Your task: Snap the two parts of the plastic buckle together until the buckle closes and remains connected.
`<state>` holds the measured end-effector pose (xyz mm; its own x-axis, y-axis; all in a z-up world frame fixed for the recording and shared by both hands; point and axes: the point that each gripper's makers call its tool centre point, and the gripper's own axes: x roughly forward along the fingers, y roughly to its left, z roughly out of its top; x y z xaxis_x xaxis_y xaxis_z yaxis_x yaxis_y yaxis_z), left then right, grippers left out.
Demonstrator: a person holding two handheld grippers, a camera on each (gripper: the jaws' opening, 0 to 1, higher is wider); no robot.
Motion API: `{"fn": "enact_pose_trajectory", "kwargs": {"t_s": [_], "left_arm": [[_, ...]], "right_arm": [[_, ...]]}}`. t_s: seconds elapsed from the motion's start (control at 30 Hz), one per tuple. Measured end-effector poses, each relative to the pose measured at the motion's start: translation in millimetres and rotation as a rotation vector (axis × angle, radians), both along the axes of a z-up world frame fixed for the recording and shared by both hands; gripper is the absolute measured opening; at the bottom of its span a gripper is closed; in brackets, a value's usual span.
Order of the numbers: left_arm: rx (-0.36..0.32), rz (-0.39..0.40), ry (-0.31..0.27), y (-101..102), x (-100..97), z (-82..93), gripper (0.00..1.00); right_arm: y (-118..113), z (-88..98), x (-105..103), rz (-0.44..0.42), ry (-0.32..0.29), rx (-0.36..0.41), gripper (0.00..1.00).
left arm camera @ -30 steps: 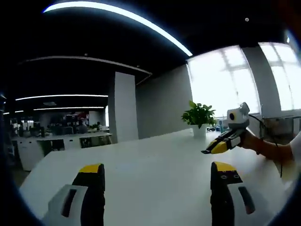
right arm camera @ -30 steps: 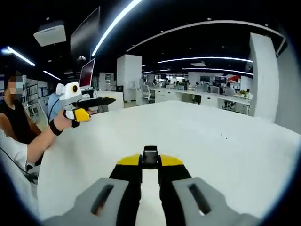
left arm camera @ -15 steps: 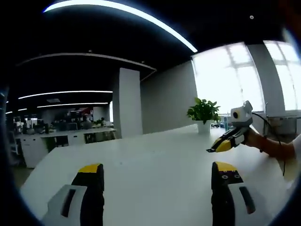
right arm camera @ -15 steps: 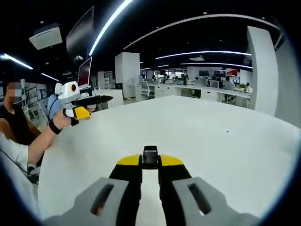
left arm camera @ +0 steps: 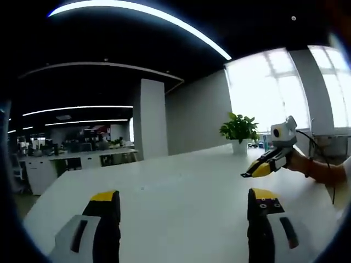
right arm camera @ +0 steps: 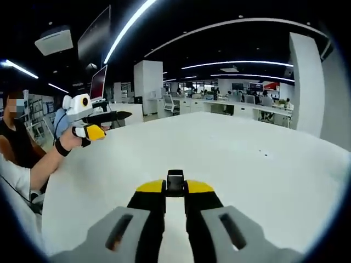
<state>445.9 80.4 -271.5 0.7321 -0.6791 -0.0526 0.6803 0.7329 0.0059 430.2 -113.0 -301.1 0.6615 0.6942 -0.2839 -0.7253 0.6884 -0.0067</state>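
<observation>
In the right gripper view the right gripper [right arm camera: 175, 189] rises from six o'clock with its yellow-tipped jaws drawn close together, clenched on a small black buckle part [right arm camera: 175, 182] that stands up between the tips at the middle of the view; only its squarish upper end shows above the jaws. Beyond it spreads the white table [right arm camera: 247, 164], bare where it can be seen. At about nine to ten o'clock in this view the left gripper [right arm camera: 112, 116] comes in, held above the table's near edge by a hand [right arm camera: 74, 138] with a dark wrist strap; its dark jaws point toward three o'clock, and from here they look widely parted, one black, one yellow-tipped. In the left gripper view the left gripper [left arm camera: 184, 200] has its two jaws far apart, one at seven o'clock and one at five o'clock, with only table top [left arm camera: 175, 186] between them, so it is released and holds nothing. At three o'clock in that view the right gripper [left arm camera: 254, 170] appears, held over the table by a hand [left arm camera: 299, 161]; its jaws are together, the buckle part too small to make out there. A potted plant [left arm camera: 239, 130] stands on the far side of the table at about two o'clock, before bright windows [left arm camera: 269, 93].
</observation>
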Motion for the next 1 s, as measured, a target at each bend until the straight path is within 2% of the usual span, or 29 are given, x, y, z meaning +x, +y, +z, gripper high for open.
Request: {"fn": "enact_pose_trajectory", "kwargs": {"t_s": [0.27, 0.37, 0.57, 0.77, 1.0], "left_arm": [[0.027, -0.002, -0.001, -2, 0.4, -4.6, 0.99], [0.036, -0.005, 0.003, -5, 0.5, -7.3, 0.99], [0.052, -0.017, 0.014, -7, -0.8, -12.4, 0.99], [0.065, -0.017, 0.019, -8, -1.1, -15.1, 0.99], [0.043, -0.035, 0.021, -9, -2.0, -11.9, 0.99]], "right_arm": [[12, -9.0, 13, -0.016, -0.007, -0.048, 0.10], [17, -14.6, 23, -0.016, -0.019, -0.094, 0.10], [22, -11.5, 34, -0.027, -0.045, -0.091, 0.10], [35, -2.9, 48, -0.024, -0.040, -0.063, 0.10], [46, -6.8, 61, -0.030, -0.036, -0.060, 0.10]]}}
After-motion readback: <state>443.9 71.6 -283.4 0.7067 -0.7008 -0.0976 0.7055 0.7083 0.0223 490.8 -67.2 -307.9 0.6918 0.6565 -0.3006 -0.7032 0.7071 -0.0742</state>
